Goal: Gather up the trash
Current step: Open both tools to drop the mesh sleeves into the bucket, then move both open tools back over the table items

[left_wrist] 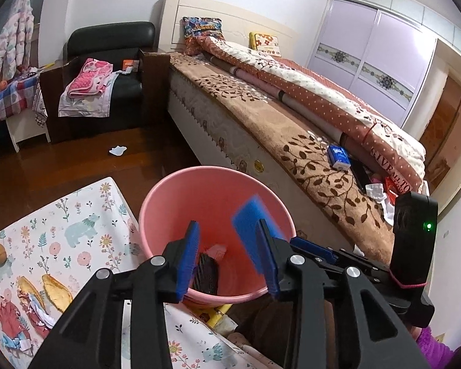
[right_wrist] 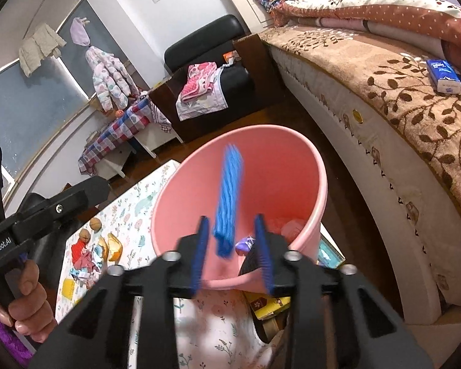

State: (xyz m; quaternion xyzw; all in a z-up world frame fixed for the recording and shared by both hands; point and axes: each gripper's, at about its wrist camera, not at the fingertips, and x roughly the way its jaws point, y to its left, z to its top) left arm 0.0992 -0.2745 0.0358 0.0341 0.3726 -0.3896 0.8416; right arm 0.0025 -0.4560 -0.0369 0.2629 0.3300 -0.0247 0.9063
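A pink bucket (left_wrist: 169,203) stands beside the bed, also in the right wrist view (right_wrist: 292,166). It holds a dark ridged piece (left_wrist: 206,273), a pink scrap (left_wrist: 216,250) and a purple wrapper (right_wrist: 244,244). A blue rectangular piece (right_wrist: 229,196) is blurred in mid-air over the bucket's mouth, between the right gripper's open fingers; it also shows in the left wrist view (left_wrist: 250,215). My right gripper (right_wrist: 232,246) is open above the bucket. My left gripper (left_wrist: 227,258) is open and empty over the bucket's near rim. Peels, nuts and wrappers (left_wrist: 30,301) lie on the floral cloth (left_wrist: 86,209).
The bed (left_wrist: 261,117) runs along the right, with a blue tissue pack (left_wrist: 338,156) and crumpled paper (left_wrist: 376,190) on it. A white scrap (left_wrist: 117,150) lies on the wooden floor. A black armchair (left_wrist: 120,89) and a checked side table (left_wrist: 9,98) stand beyond.
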